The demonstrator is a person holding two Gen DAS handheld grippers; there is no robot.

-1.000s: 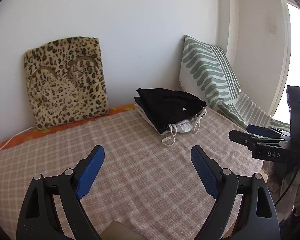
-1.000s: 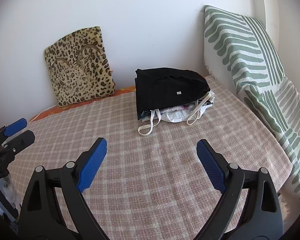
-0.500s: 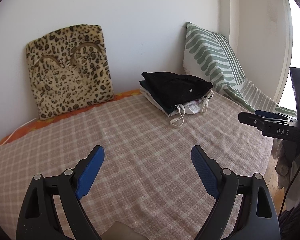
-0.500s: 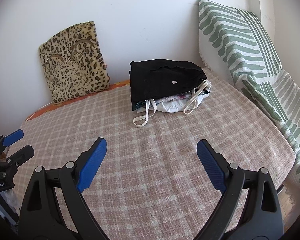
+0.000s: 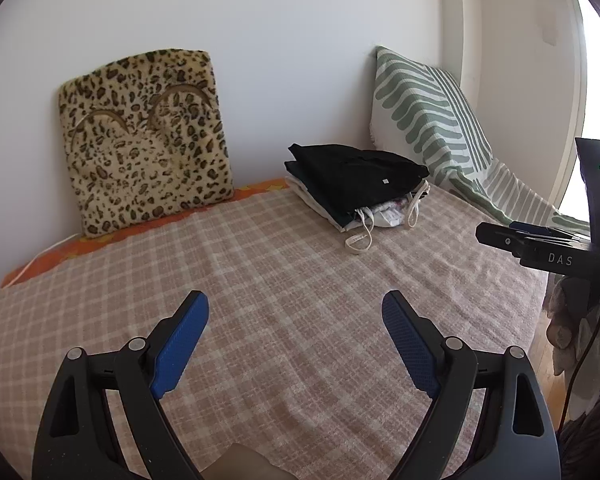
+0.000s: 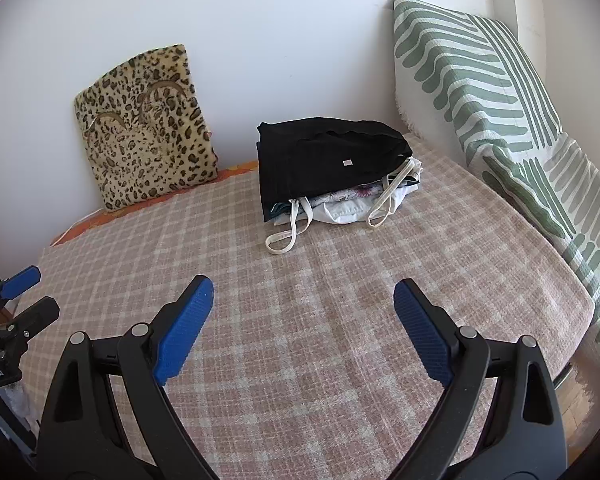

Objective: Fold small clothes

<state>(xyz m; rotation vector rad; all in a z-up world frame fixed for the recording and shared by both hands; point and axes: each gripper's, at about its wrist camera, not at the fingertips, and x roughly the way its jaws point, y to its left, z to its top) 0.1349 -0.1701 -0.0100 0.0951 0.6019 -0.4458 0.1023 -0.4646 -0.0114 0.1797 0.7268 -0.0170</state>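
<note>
**Folded pile at the far side, both grippers empty, nothing spread out to fold**

At the far left a leopard-print cushion [image 5: 144,136] leans against the wall, standing on the checked blanket [image 5: 260,300] that covers the bed. It plays no part in the folding.

Near the middle, the left gripper [image 5: 296,340] hangs over bare blanket with its jaws spread wide and nothing between the blue pads. The right gripper [image 6: 304,328] is the same: jaws wide apart, empty, over bare blanket. In the left wrist view its black body juts in from the right edge.

Farther back and right of centre lies the stack of folded clothes [image 6: 332,168]: a black garment on top, lighter pieces under it, and two pale strap loops [image 6: 284,236] trailing off the near edge onto the blanket. The pile looks tidy apart from those straps.

At the far right a green-striped throw [image 6: 480,80] is propped in the corner and runs down along the bed's edge.

Judging by this, several pieces are already folded and stacked. No loose garment lies on the blanket, so either the work is finished or the next piece must be fetched from outside both views; something pale at the right edge of the left view is too unclear to name.
</note>
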